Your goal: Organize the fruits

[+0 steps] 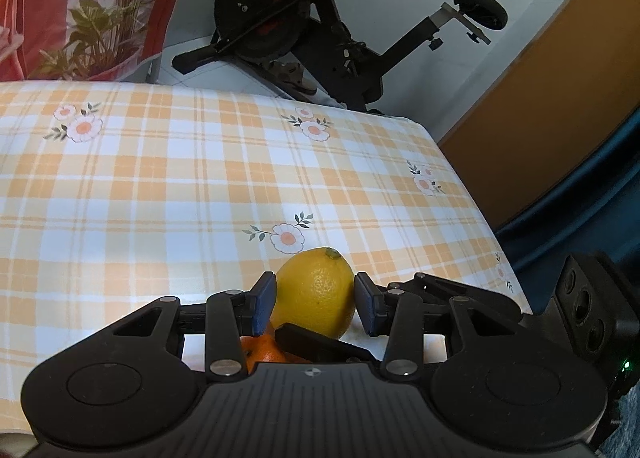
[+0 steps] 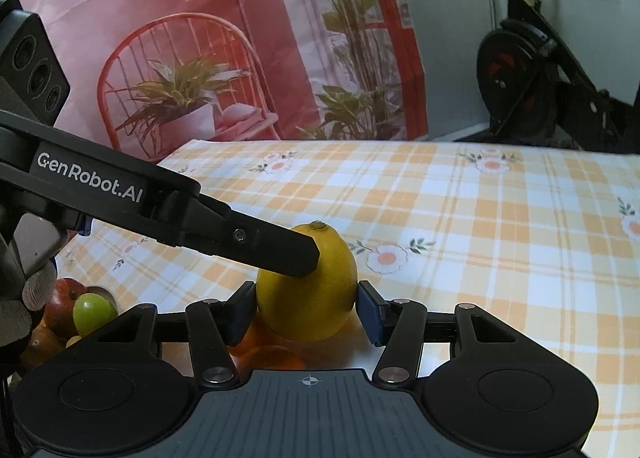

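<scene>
Both tools on one lemon

Your left tool (image 1: 315,304) and right tool (image 2: 307,314) both pinch the oval yellow lemon (image 2: 308,286), upright above orange fruit near the checked worktop's (image 2: 480,238) front edge, probably to steady it.

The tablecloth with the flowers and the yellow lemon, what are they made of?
The tablecloth looks like smooth printed plastic or oilcloth, since its orange checks have a soft sheen and it lies flat; plain woven cloth is also possible. The lemon is real-looking fruit: matte, finely dimpled yellow peel with a small green stem nub on top.
</scene>
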`<state>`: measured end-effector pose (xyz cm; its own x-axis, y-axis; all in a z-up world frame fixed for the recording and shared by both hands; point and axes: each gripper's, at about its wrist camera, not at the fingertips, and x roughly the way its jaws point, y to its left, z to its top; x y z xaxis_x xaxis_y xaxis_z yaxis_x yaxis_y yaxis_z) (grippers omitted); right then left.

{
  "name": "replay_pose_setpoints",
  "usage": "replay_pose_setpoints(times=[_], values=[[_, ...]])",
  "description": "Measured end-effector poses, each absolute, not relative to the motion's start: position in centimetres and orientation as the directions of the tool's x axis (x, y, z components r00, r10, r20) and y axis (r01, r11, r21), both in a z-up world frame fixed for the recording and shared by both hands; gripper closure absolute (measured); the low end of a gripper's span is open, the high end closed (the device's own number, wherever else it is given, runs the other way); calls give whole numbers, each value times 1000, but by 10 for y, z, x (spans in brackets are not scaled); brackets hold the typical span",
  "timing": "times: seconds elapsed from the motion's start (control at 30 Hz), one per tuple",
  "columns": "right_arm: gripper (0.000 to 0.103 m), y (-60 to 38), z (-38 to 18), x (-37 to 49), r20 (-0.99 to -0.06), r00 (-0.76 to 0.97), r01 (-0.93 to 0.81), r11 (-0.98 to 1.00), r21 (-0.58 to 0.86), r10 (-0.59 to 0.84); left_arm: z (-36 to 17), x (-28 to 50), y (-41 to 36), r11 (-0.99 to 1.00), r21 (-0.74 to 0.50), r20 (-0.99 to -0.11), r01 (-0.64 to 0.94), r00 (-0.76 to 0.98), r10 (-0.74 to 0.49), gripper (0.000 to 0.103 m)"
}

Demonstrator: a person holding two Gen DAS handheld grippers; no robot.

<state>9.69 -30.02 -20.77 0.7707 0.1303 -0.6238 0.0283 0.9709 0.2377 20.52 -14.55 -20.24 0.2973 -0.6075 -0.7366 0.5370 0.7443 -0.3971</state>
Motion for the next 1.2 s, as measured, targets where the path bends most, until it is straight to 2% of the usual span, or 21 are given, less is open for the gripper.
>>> replay_pose_setpoints(times=[0.6,1.2], values=[[53,-205,-179,88,-589,779,-144,976,165,215,-165,155,-67,795,-311,-744,521,387,-545,58],[53,-115,-163,62,-606,752,-261,961,86,259,-152,96,-1,836,-283,-726,471,464,-507,58]])
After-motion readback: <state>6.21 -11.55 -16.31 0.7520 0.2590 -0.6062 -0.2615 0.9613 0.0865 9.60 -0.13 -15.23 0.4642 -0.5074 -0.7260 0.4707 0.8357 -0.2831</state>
